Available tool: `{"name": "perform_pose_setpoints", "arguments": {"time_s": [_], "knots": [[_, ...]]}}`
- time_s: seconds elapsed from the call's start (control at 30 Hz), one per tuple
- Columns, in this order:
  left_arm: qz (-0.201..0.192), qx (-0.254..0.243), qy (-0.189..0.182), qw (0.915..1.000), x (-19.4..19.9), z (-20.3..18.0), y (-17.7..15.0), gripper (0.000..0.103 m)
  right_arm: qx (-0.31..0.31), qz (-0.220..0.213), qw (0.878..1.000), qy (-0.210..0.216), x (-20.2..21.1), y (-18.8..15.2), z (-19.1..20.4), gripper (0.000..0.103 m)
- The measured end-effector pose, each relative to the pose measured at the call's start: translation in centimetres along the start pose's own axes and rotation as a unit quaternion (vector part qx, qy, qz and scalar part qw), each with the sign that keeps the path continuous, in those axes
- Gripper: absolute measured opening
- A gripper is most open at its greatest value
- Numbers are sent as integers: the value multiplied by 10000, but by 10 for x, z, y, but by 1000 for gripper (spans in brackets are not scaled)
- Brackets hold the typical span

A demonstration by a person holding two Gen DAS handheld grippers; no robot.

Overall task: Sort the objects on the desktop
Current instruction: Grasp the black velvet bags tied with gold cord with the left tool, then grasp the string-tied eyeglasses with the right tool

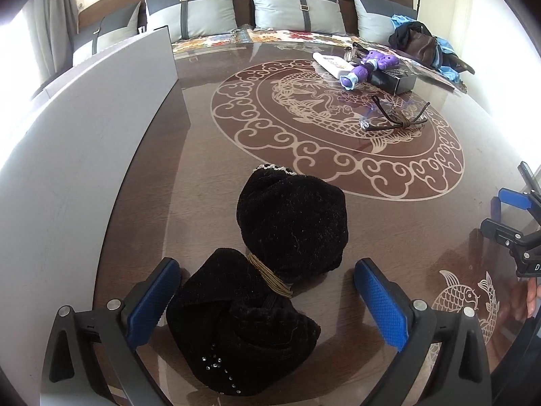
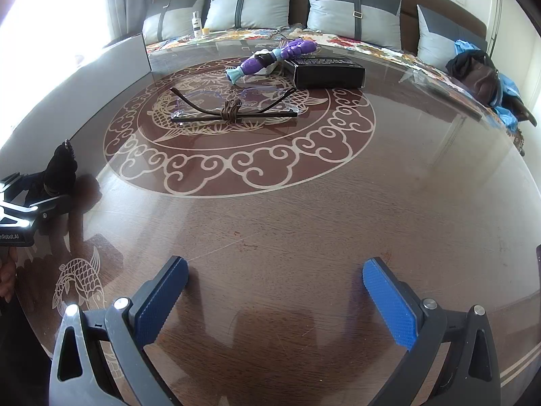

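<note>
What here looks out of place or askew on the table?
The purple toy lies propped across a white tube and the black box rather than flat. A brown cord is knotted around the glasses. Nothing looks spilled or broken.

- The left wrist view looks from just behind the left claw [image 1: 267, 301], tilted steeply down over the tabletop [image 1: 203, 169] and very near it; a black velvet bundle [image 1: 270, 270] fills the foreground between the blue pads.
- It faces the row of cushions [image 1: 294, 10] at the far edge, with a grey board [image 1: 84, 135] along its left.
- The right wrist view sits behind the right claw [image 2: 275, 299], equally tilted and close, facing the same cushions [image 2: 355, 10].
- Both views share the round ornament, the eyeglasses [image 1: 395, 118] [image 2: 233, 110], the purple toy [image 1: 365, 67] [image 2: 270, 57] and the black box [image 1: 395, 79] [image 2: 328, 71].
- Each view catches the other claw at its edge: the right claw [image 1: 520, 223] and the left claw [image 2: 30, 203].
</note>
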State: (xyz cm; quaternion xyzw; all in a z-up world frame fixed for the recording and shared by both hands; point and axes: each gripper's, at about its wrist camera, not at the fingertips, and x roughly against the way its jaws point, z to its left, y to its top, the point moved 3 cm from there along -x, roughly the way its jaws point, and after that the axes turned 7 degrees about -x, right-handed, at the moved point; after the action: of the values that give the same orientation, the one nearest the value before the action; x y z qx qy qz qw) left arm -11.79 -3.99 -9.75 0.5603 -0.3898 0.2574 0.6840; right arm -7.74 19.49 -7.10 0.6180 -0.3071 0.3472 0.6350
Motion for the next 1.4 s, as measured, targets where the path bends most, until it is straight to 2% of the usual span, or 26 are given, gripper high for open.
{"name": "perform_pose_setpoints", "arguments": {"time_s": [0.77, 0.93, 0.97, 1.0, 1.03, 1.1, 1.2, 1.27, 1.4], "knots": [[-2, 6, -10, 10000, 0, 0, 0, 103, 9, -1, 10000, 1, 1, 0, -2, 103], [73, -182, -160, 9997, 2, 3, -2, 103, 5, -3, 10000, 3, 0, 0, -2, 103], [26, -150, -110, 9998, 4, 5, -4, 100, 5, -3, 10000, 3, 0, 0, -2, 103], [-60, -89, -63, 9999, 7, 8, -5, 85, 6, -3, 10000, 3, 0, 0, -2, 103], [-144, -37, -20, 9999, 11, 10, -6, 64, 7, -3, 10000, 3, 0, 0, -2, 103], [-174, 65, 39, 9998, 13, 16, -4, 40, 8, -3, 10000, 4, 0, 0, -2, 103], [-159, 260, 4, 9995, 8, 21, 4, 38, 6, -4, 10000, 4, 0, 0, -2, 103], [-121, 170, 101, 9997, -1, 17, 16, 38, 7, -4, 10000, 4, 0, 0, -2, 103], [-191, 73, 44, 9998, -20, 5, 45, 38, 8, -3, 10000, 4, 0, -1, -2, 103]]}}
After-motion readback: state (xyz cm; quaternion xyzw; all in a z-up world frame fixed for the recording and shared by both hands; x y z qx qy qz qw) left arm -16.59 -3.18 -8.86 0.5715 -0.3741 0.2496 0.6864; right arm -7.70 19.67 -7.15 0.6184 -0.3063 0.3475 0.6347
